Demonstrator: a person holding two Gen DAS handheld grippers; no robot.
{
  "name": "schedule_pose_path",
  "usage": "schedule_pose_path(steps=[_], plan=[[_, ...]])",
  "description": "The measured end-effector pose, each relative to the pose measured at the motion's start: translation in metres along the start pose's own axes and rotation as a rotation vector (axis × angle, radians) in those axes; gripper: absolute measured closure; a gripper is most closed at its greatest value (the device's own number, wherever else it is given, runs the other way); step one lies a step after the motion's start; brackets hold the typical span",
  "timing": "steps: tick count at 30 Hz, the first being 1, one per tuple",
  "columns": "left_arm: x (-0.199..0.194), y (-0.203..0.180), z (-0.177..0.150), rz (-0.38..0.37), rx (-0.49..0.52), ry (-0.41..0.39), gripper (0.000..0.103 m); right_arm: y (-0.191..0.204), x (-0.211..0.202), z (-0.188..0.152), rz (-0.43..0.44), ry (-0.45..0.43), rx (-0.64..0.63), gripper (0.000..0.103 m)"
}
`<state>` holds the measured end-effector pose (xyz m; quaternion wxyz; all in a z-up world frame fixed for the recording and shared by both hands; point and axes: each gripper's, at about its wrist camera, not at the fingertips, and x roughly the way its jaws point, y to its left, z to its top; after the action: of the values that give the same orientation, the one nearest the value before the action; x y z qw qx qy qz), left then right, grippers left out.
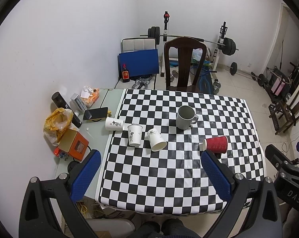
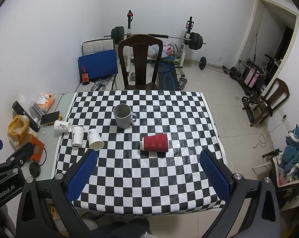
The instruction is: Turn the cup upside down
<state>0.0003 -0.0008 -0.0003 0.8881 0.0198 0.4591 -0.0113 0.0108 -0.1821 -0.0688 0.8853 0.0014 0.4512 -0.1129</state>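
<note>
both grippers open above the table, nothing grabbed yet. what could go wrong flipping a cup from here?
1. The red cup lies on its side, so it may roll away when a finger nudges it.
2. The three white paper cups crowd together at the cloth's left edge; closing on one could knock its neighbours.
3. The grey mug stands upright with its handle to the right; a hand-held gripper closing across the handle may slip.

Near cloth: bare checkered tablecloth (image 2: 145,178), open passage.
Middle: red ribbed paper cup (image 2: 155,142) lying sideways; grey mug (image 2: 123,115) beyond.
Left: three white paper cups (image 2: 78,135) clustered.
</note>
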Motion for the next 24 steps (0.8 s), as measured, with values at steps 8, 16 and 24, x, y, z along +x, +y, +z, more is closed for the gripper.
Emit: schedule_pose_path(steps=[8,16,24], plan=[[0.0001,-0.0002,0.0,0.0,0.0,-0.003,0.0,0.0002,-0.0013,0.0009,0.003,0.001,0.001,0.0],[0.0001,-0.0003,0.0,0.0,-0.001,-0.003,0.0,0.0001,-0.0027,0.0007,0.004,0.002,0.001,0.0],[0.0004,-0.0004,0.0,0.002,-0.002,-0.004,0.0,-0.0052,-0.0008,-0.0049,0.007,0.003,0.002,0.0]])
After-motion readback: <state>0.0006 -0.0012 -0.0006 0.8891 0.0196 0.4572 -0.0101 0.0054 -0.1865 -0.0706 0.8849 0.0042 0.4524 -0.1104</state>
